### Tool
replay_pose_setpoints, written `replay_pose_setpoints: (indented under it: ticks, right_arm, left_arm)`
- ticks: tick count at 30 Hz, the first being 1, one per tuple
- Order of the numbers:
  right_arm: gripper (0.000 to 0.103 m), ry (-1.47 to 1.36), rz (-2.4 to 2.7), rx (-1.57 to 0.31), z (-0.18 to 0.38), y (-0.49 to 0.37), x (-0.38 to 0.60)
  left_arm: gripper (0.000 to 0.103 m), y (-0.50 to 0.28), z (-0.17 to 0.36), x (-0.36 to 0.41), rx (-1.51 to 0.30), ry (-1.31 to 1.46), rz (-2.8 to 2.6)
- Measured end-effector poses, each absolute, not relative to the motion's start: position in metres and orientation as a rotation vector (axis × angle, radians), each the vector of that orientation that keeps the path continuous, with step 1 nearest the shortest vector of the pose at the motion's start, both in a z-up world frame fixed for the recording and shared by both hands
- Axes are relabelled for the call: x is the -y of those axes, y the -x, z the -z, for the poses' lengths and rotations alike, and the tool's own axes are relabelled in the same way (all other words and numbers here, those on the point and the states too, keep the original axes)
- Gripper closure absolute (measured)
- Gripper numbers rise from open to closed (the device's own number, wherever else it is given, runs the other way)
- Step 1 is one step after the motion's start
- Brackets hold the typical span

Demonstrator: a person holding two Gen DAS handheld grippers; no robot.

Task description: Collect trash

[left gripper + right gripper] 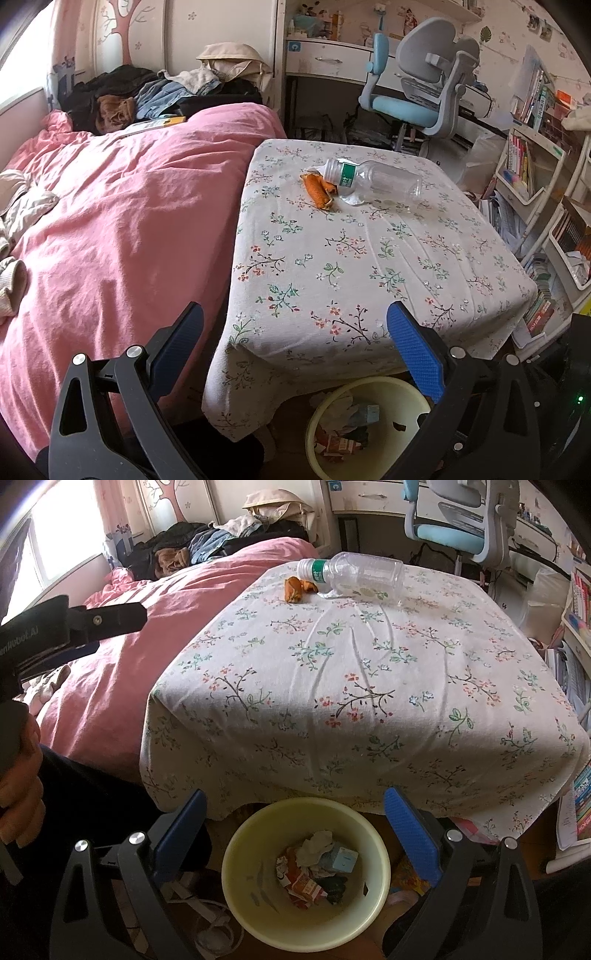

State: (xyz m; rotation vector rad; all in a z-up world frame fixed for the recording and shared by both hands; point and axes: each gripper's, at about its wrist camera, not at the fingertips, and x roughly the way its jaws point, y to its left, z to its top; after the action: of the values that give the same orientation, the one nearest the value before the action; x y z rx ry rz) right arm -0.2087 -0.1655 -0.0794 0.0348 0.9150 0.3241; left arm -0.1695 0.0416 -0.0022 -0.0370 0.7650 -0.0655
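Note:
An empty clear plastic bottle [373,181] with a green label lies on its side at the far end of the floral-clothed table [354,266]; it also shows in the right wrist view [358,576]. Orange peel [318,189] lies beside its neck, seen too in the right wrist view [295,588]. A pale yellow bin [236,871] holding wrappers and crumpled tissue stands on the floor at the table's near edge, partly seen in the left wrist view [402,395]. My left gripper [295,350] is open and empty above the table's near corner. My right gripper [293,834] is open and empty above the bin.
A bed with a pink cover [122,221] runs along the table's left side, with clothes piled at its head. A blue and grey desk chair [417,85] stands behind the table. Bookshelves [532,177] line the right. White cables [210,923] lie on the floor left of the bin.

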Motion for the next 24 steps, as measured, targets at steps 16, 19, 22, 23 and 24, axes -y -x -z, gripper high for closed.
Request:
replay_pose_setpoints:
  ticks: [16, 19, 22, 23, 24]
  right_arm:
    - [0.01, -0.065, -0.32, -0.895, 0.0744, 0.2131, 0.1724]
    - [0.01, -0.062, -0.319, -0.896, 0.0751, 0.2135, 0.1722]
    - [0.01, -0.059, -0.318, -0.898, 0.0757, 0.214, 0.1714]
    - [0.01, -0.058, -0.317, -0.9, 0.0762, 0.2139, 0.171]
    - [0.01, -0.057, -0.317, -0.9, 0.0765, 0.2136, 0.1704]
  left_arm:
    - [0.007, 0.1722, -0.0001, -0.0423, -0.762, 0.011, 0.025]
    - [0.007, 0.1719, 0.0019, -0.0432, -0.769, 0.007, 0.016]
    - [0.007, 0.1715, 0.0021, -0.045, -0.771, 0.014, 0.013]
    - [0.007, 0.1714, 0.0021, -0.0456, -0.771, 0.015, 0.011]
    - [0.007, 0.1714, 0.0022, -0.046, -0.771, 0.016, 0.011]
